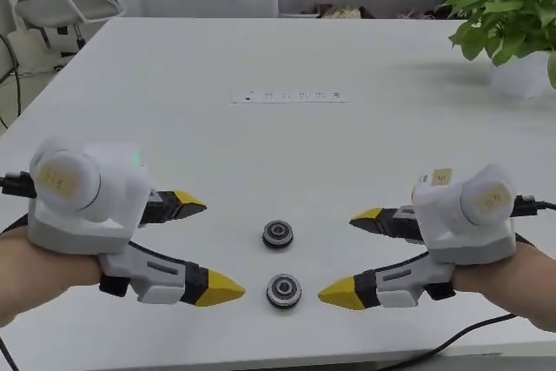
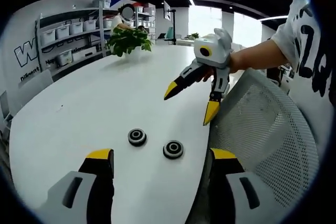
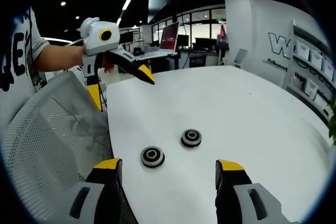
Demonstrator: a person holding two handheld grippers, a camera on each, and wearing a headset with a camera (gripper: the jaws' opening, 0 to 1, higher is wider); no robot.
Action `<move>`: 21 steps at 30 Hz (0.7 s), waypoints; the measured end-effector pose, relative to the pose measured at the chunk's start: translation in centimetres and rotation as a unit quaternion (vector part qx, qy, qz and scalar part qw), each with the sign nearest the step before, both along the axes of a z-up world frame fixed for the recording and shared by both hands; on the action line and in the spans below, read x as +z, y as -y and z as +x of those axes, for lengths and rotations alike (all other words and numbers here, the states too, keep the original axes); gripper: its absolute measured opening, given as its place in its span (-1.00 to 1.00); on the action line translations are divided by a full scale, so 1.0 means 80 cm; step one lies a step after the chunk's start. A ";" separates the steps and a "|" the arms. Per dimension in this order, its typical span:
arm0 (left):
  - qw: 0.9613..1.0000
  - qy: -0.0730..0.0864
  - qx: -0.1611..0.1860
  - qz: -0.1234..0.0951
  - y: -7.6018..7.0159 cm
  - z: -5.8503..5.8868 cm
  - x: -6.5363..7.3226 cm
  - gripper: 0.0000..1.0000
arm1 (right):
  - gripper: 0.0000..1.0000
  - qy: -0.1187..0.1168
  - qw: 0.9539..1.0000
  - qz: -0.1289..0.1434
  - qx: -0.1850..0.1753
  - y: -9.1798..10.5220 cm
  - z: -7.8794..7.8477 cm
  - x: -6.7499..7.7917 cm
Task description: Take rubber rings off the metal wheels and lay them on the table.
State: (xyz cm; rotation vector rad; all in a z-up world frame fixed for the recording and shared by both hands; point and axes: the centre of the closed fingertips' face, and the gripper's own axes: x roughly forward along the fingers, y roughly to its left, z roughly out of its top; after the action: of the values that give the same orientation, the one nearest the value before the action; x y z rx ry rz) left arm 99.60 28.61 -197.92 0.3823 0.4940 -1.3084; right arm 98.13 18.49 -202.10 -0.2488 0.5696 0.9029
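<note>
**L gripper [image 1: 221,248] & R gripper [image 1: 336,256] both spread, empty**

Tips face each other low over table [image 1: 287,128]; betw. them, near front edge, far wheel [image 1: 277,234] and near wheel [image 1: 283,290] lie flat, apart, untouched; dark ring [image 1: 269,291] sits on near wheel, far one likewise; plant [image 1: 508,2] at far right.

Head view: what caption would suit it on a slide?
Left tongs and right tongs, open, flank two wheels on a table.
</note>
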 end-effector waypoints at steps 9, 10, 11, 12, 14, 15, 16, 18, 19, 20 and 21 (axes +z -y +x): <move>1.000 0.001 -0.016 0.014 0.012 0.001 -0.012 0.31 | 0.27 -0.012 1.000 0.003 0.006 -0.003 0.005 -0.011; 1.000 0.000 -0.017 0.016 0.013 0.002 -0.015 0.29 | 0.27 -0.012 1.000 0.004 0.006 -0.004 0.005 -0.011; 1.000 0.000 -0.018 0.018 0.014 0.003 -0.017 0.28 | 0.26 -0.013 1.000 0.004 0.006 -0.004 0.006 -0.012; 1.000 -0.002 -0.019 0.022 0.016 0.004 -0.021 0.27 | 0.24 -0.015 1.000 0.003 0.008 -0.005 0.006 -0.014; 0.999 -0.005 -0.022 0.029 0.018 0.003 -0.026 0.25 | 0.20 -0.016 1.000 0.000 0.014 -0.006 0.006 -0.018; 0.999 -0.004 -0.025 0.032 0.019 0.003 -0.028 0.25 | 0.19 -0.016 1.000 -0.001 0.016 -0.006 0.005 -0.019; 0.999 -0.004 -0.028 0.035 0.019 0.003 -0.030 0.24 | 0.17 -0.018 1.000 -0.001 0.020 -0.008 0.004 -0.021; 0.999 -0.003 -0.033 0.040 0.022 0.002 -0.033 0.23 | 0.15 -0.019 0.999 -0.001 0.026 -0.010 0.003 -0.023; 0.999 -0.004 -0.036 0.040 0.023 0.002 -0.034 0.22 | 0.13 -0.020 0.999 -0.003 0.029 -0.011 0.002 -0.025; 0.998 -0.004 -0.038 0.039 0.025 0.002 -0.035 0.21 | 0.11 -0.020 0.999 -0.004 0.032 -0.011 0.002 -0.026; 0.998 -0.004 -0.039 0.040 0.025 0.002 -0.035 0.19 | 0.08 -0.020 0.999 -0.004 0.034 -0.012 0.002 -0.027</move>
State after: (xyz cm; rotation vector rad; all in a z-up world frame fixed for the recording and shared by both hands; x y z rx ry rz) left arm 99.73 26.60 -200.74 0.4655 0.5440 -1.3693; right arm 98.28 19.41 -204.25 -0.2595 0.6040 0.9726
